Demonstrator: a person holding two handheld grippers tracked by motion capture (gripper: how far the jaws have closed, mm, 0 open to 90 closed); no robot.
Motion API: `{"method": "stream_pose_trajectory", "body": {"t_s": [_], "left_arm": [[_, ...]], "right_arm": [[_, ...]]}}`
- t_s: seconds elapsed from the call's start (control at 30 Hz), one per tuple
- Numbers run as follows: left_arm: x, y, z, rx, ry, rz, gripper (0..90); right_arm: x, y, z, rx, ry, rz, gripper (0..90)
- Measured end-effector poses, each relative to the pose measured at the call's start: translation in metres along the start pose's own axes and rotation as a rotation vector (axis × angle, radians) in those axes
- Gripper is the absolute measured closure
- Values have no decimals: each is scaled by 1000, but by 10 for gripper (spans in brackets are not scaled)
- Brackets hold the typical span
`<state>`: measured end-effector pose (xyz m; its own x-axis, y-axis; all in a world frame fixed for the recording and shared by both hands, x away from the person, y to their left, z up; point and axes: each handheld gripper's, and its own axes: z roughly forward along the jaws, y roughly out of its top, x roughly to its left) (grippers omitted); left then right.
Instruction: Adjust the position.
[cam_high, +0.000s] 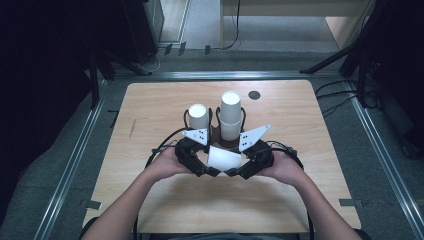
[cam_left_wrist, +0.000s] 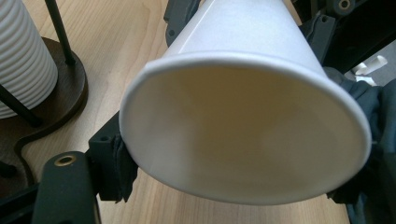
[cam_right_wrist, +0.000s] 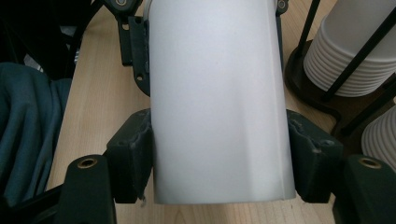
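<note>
1. The high view looks forward and down from above the person's side, far enough off to take in the whole table (cam_high: 165, 200), with the cup rack (cam_high: 220, 141) near its middle.
2. The left gripper view sits very close to the paper cup (cam_left_wrist: 243, 126), facing into its open mouth; the cup rack (cam_left_wrist: 56, 102) lies just left of it.
3. The right gripper view sits equally close, facing the paper cup (cam_right_wrist: 219, 102) by its side wall, with the cup rack (cam_right_wrist: 317, 93) just right.
4. All three views share that cup, the rack and the tabletop beside it.
</note>
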<state>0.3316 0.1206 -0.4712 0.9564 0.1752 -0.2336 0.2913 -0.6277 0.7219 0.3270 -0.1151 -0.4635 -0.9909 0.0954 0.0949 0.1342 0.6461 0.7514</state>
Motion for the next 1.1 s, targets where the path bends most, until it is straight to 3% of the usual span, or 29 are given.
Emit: {"method": "stream_pose_trajectory", "body": {"t_s": [0.2, 0.4, 0.7, 0.87, 1.1], "left_arm": [[2, 4, 0, 49, -14, -2, 239], [4, 6, -10, 89, 42, -29, 238], [-1, 16, -12, 187, 93, 1, 237], [-7, 26, -12, 228, 119, 35, 238], [-5, 31, -9, 304, 145, 35, 238]], "right_arm": [[0, 0, 2, 11, 6, 13, 327], [-4, -2, 3, 24, -4, 64, 241], [-7, -8, 12, 118, -31, 90, 241], [-7, -10, 15, 142, -42, 91, 241], [-8, -12, 17, 162, -55, 89, 241]]}}
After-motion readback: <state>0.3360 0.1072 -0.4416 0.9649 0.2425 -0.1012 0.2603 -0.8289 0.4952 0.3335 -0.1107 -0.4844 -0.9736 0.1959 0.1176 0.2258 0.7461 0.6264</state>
